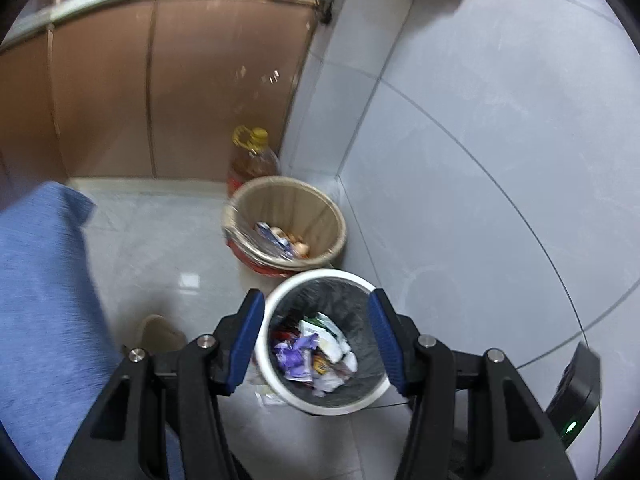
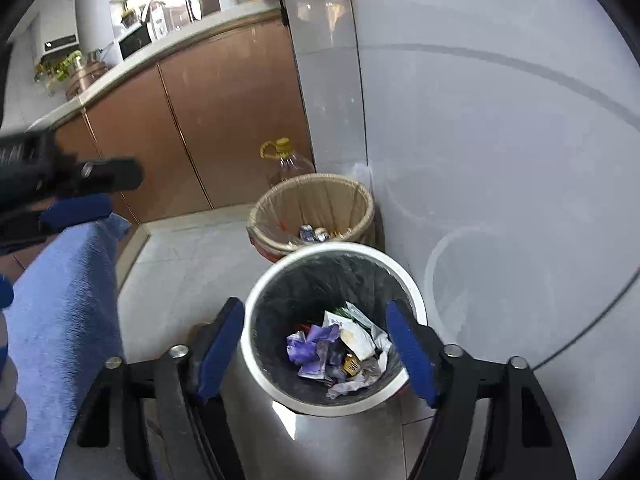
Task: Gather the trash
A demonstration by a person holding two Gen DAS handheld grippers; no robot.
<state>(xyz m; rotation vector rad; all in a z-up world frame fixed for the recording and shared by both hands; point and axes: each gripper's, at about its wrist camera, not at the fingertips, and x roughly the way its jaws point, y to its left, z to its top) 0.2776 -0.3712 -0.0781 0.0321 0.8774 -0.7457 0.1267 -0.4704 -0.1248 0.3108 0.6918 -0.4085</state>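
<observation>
A white-rimmed trash bin [image 1: 280,300] with a black liner stands on the floor by the wall. It holds crumpled purple and white wrappers [image 1: 316,354]. It also shows in the right wrist view [image 2: 256,292], with the wrappers [image 2: 340,348] inside. My left gripper [image 1: 316,314] is open and empty above the bin, its blue pads either side of the bin's mouth. My right gripper [image 2: 316,322] is open and empty above the same bin. The left gripper also shows at the left edge of the right wrist view [image 2: 72,196].
A second bin with a beige liner [image 1: 286,200] [image 2: 312,196] stands behind the first, with scraps inside. A cooking oil bottle [image 1: 252,158] [image 2: 286,162] stands behind it against brown cabinets [image 1: 100,92]. Grey tiled wall [image 1: 480,140] on the right. My blue trouser leg [image 1: 40,300] on the left.
</observation>
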